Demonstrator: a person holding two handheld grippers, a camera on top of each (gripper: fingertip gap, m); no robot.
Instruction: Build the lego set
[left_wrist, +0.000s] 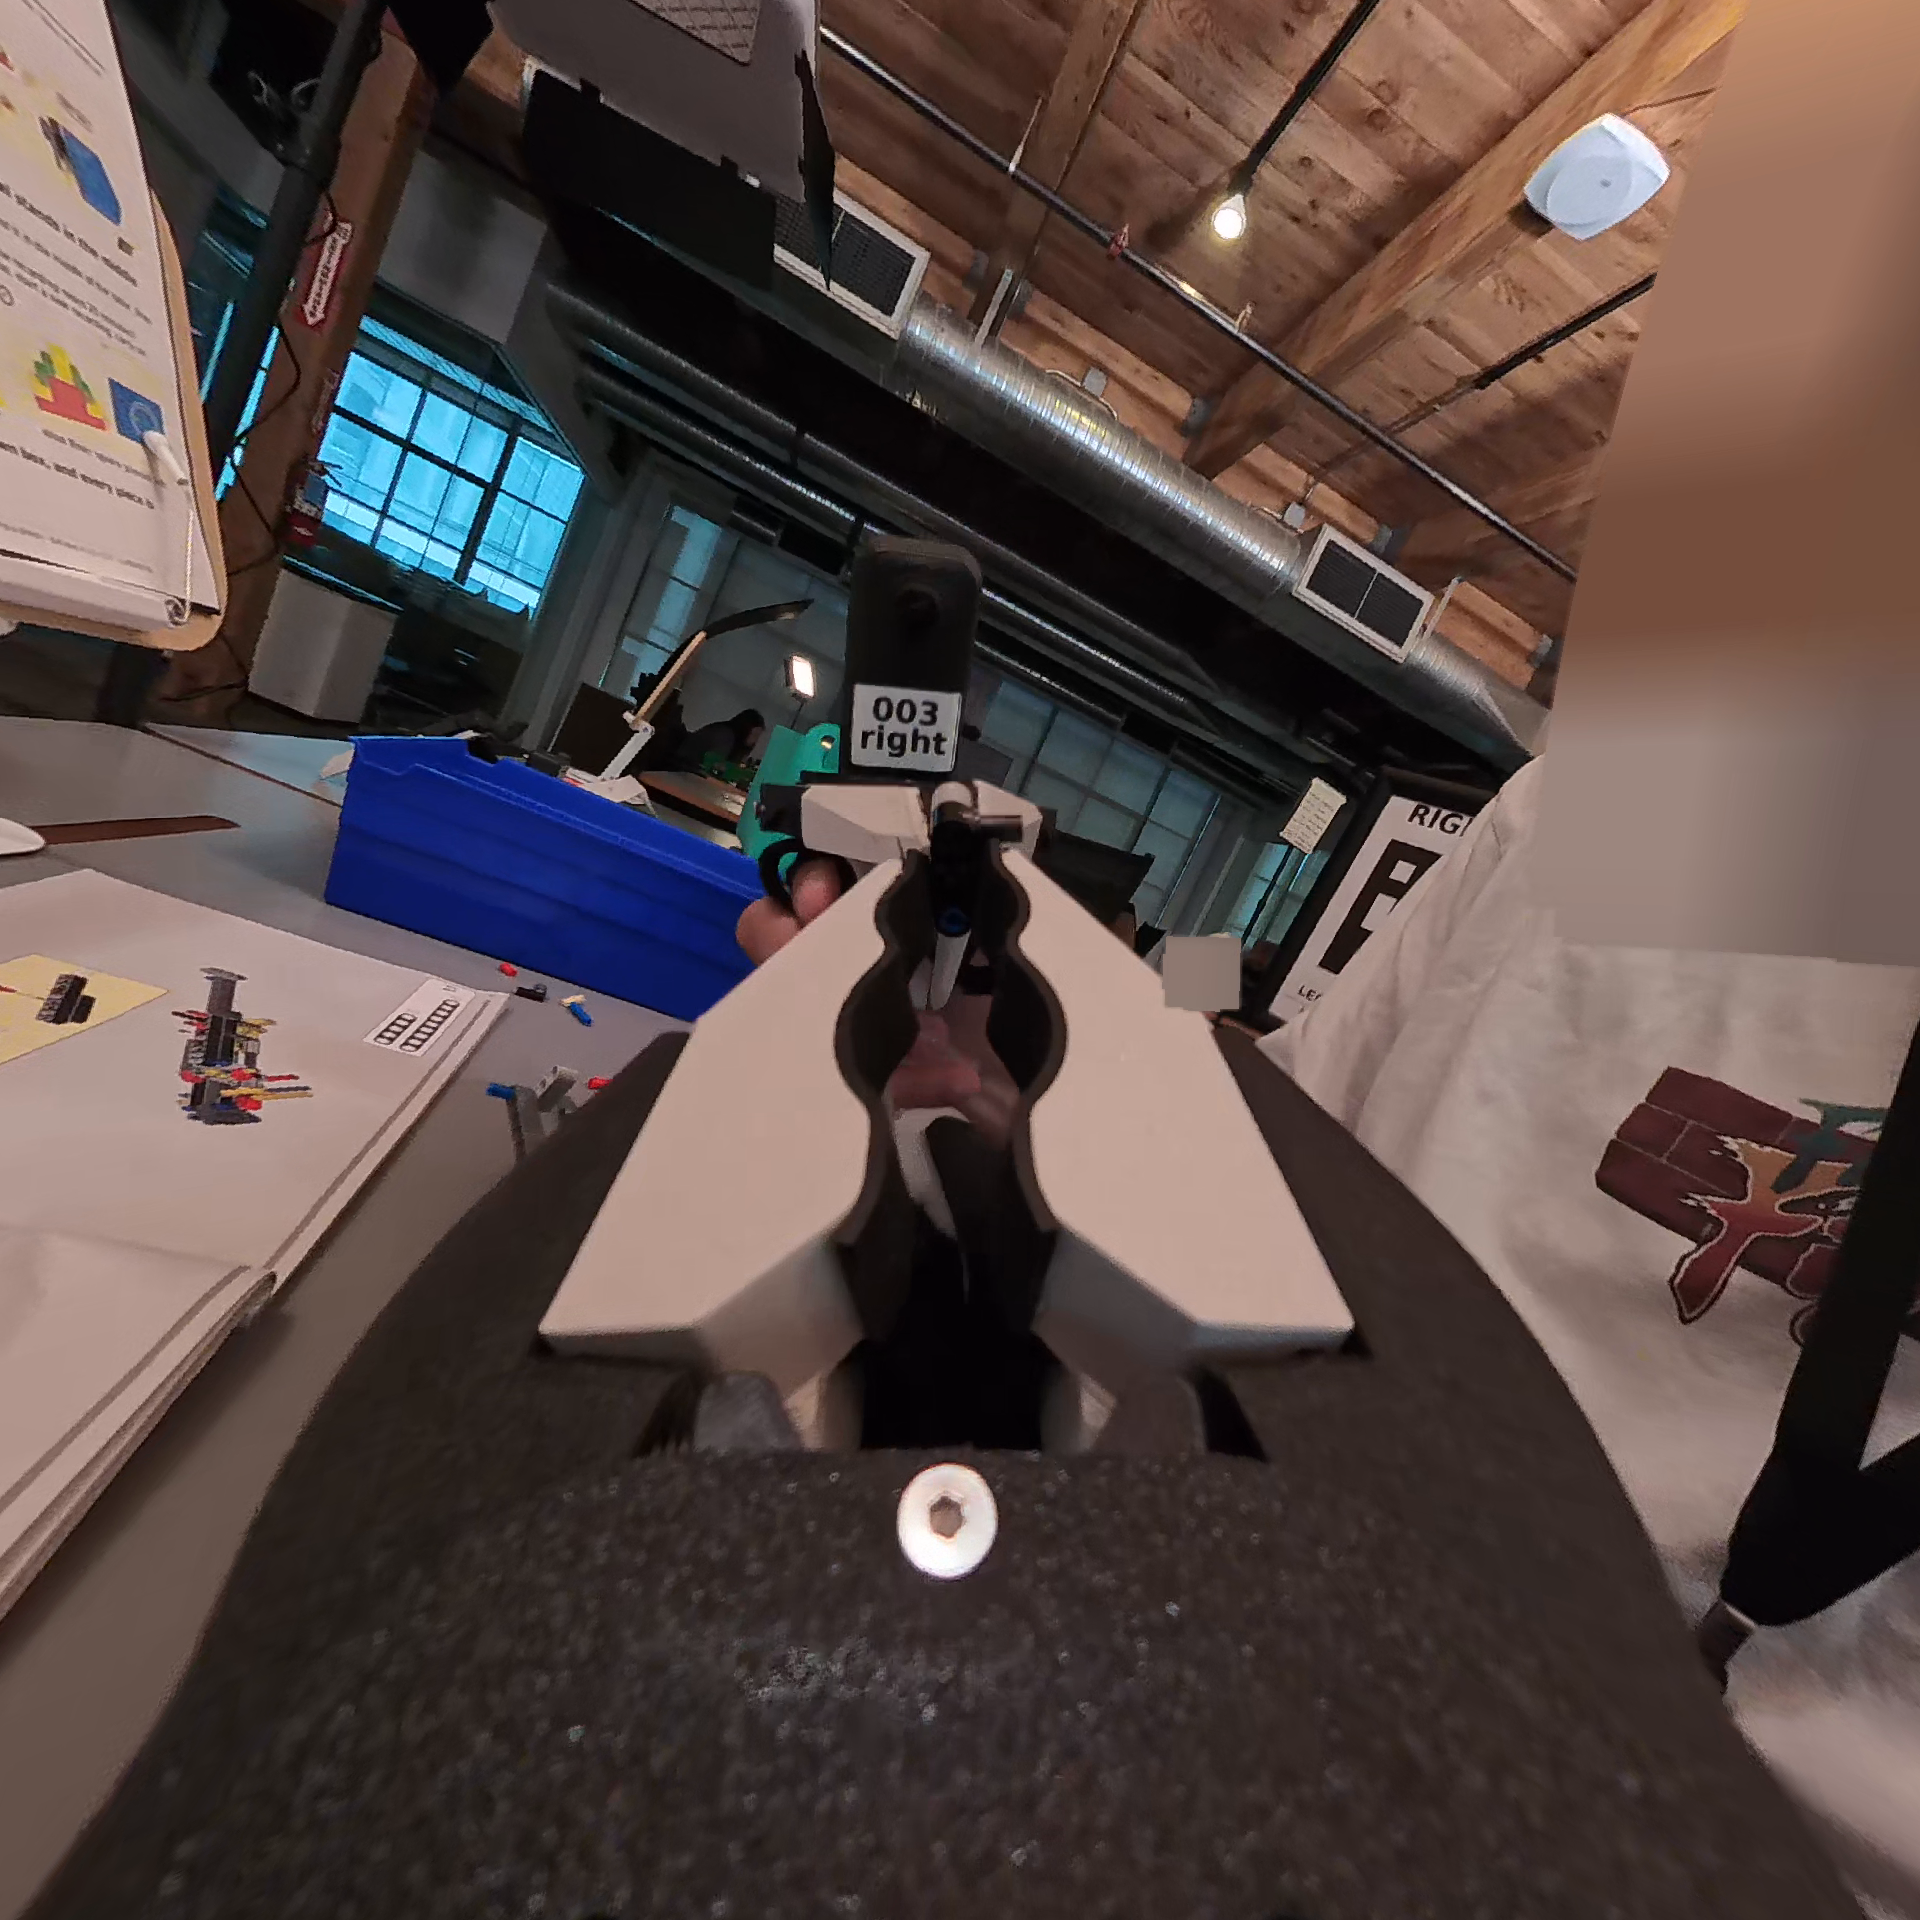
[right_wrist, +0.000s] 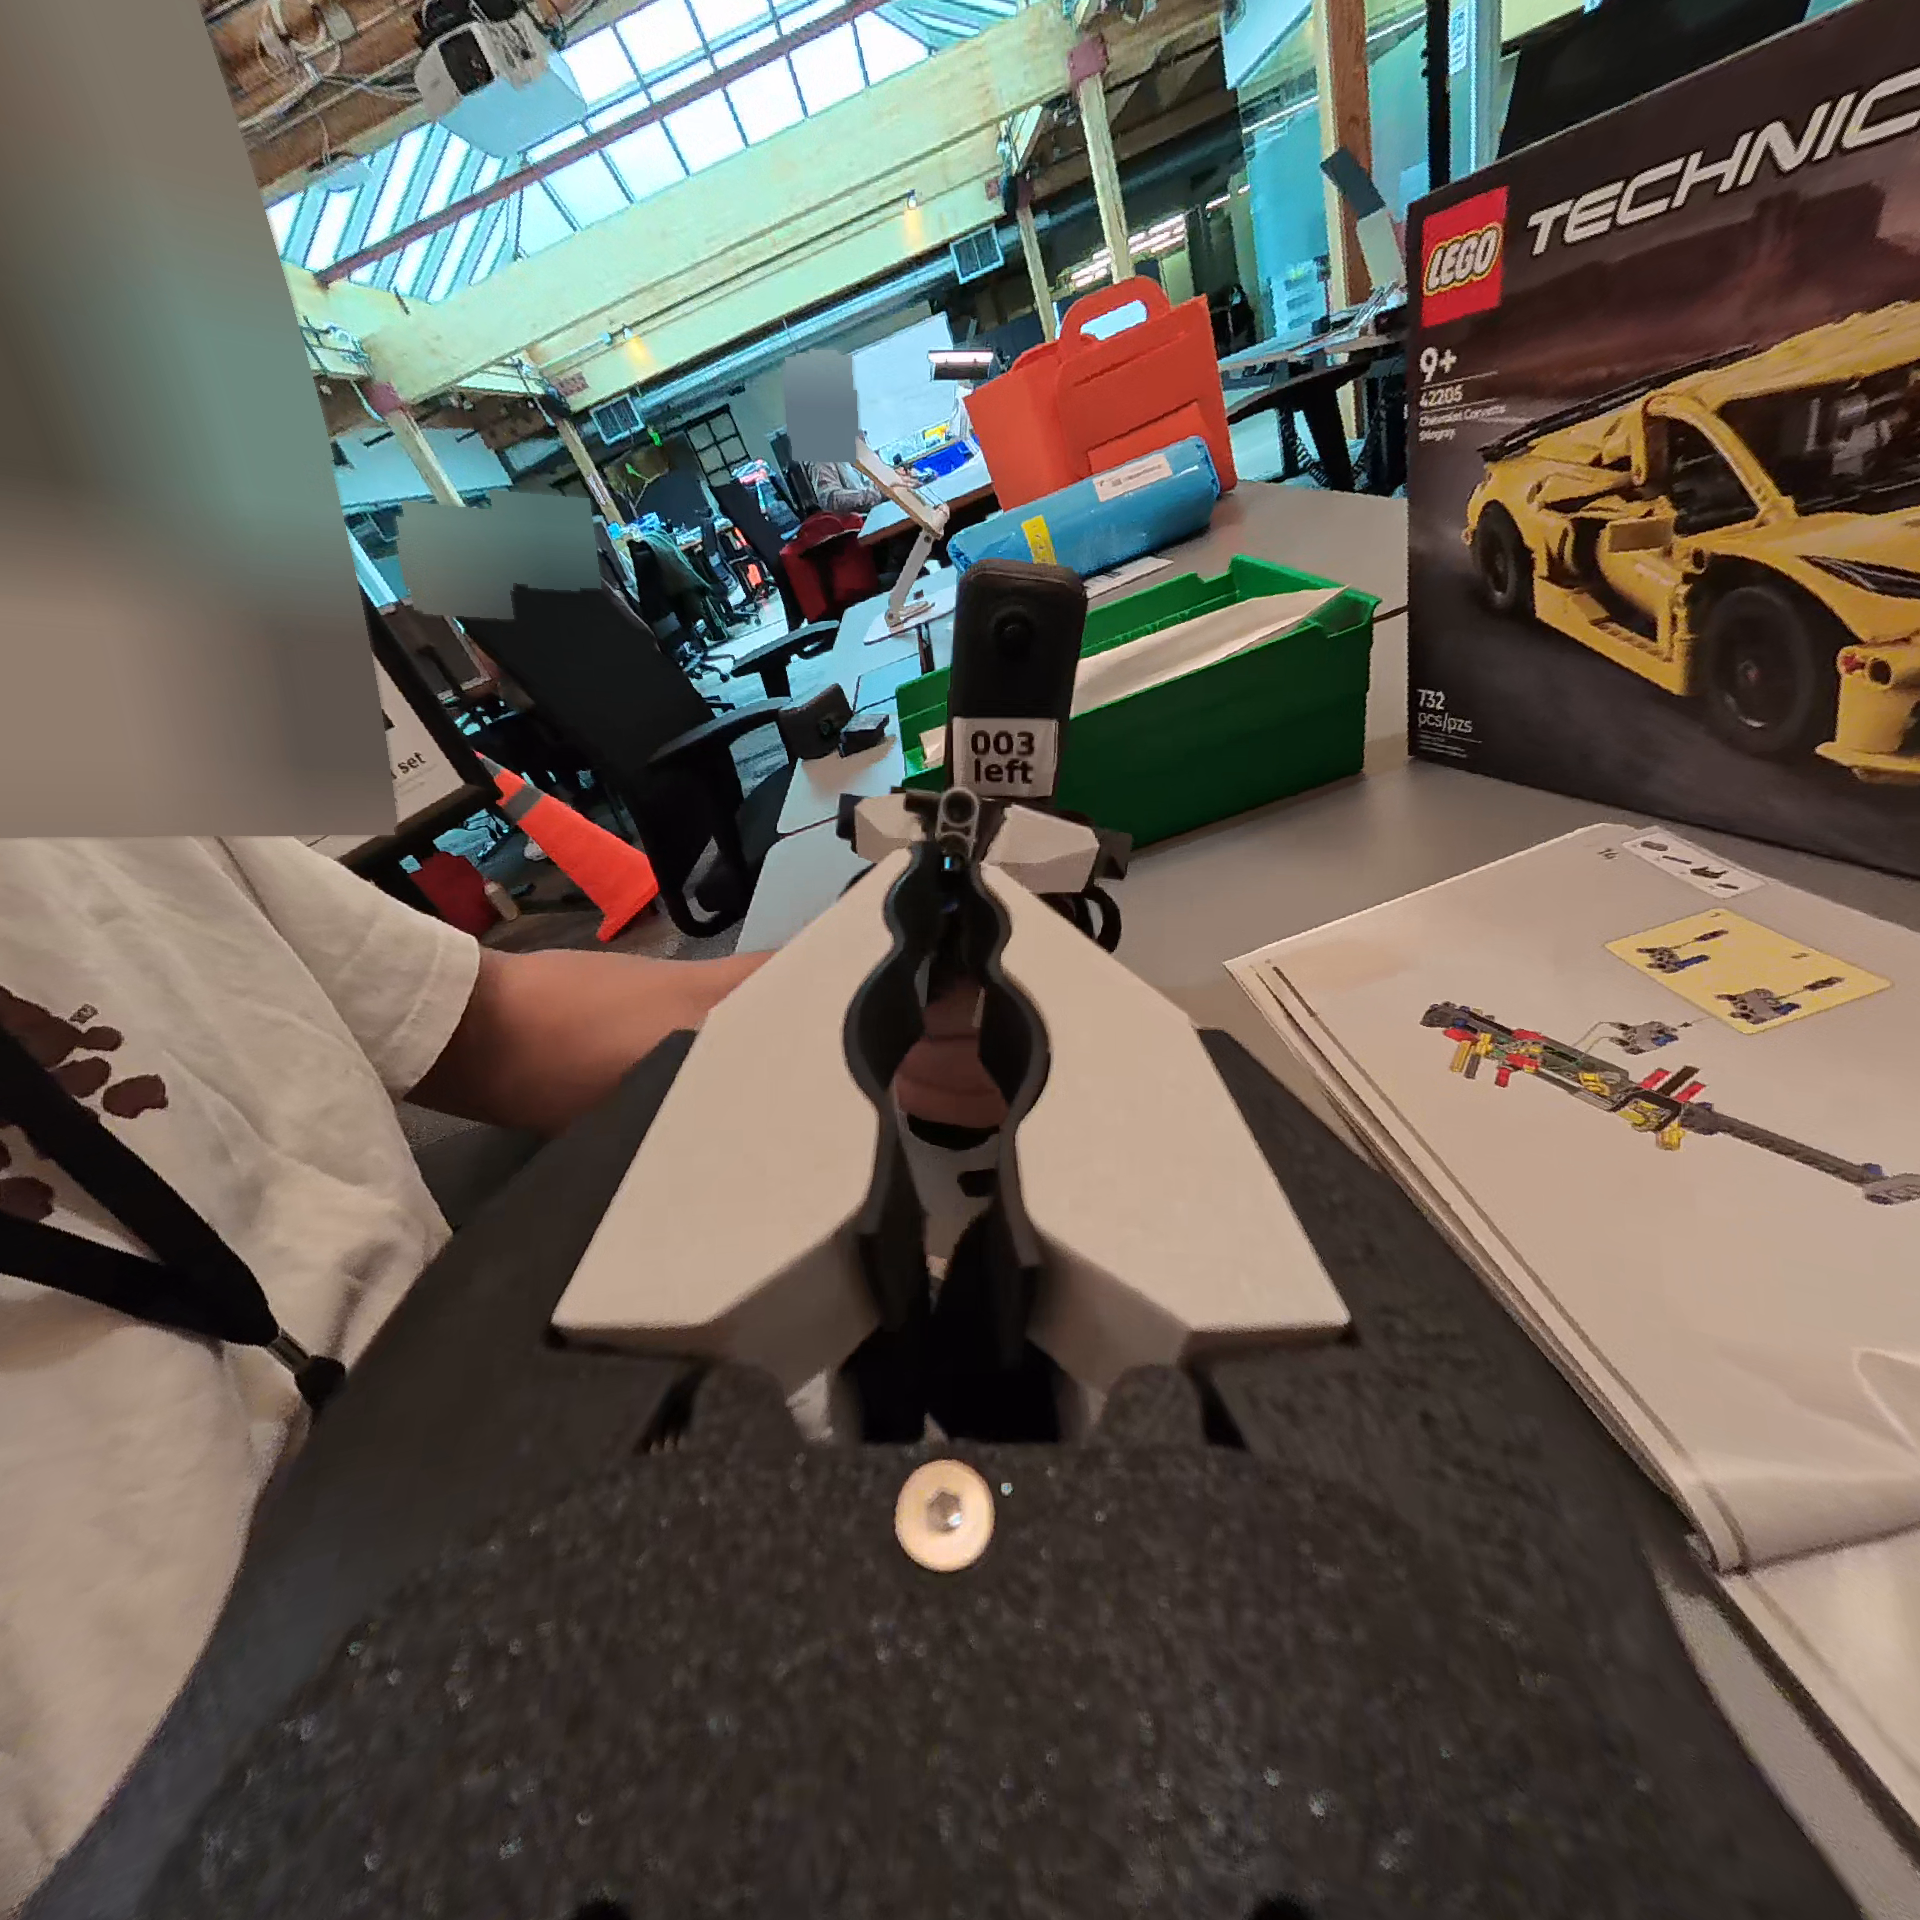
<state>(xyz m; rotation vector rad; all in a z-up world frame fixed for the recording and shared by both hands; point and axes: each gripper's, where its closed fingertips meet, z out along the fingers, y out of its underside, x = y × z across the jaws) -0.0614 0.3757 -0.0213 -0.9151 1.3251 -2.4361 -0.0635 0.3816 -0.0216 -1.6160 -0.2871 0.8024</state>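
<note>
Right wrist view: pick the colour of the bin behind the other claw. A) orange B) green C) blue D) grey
B: the bin behind the far claw is green, with white paper lying in it; the orange thing farther back is a bag.

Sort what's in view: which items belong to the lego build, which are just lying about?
Belongs to the build:
- left tool and right tool, shut tip to tip on a small grey piece
- open instruction booklet
- loose small pieces on the table
- set box

Lying about:
- blue bin
- green bin
- orange bag
- blue roll
</note>
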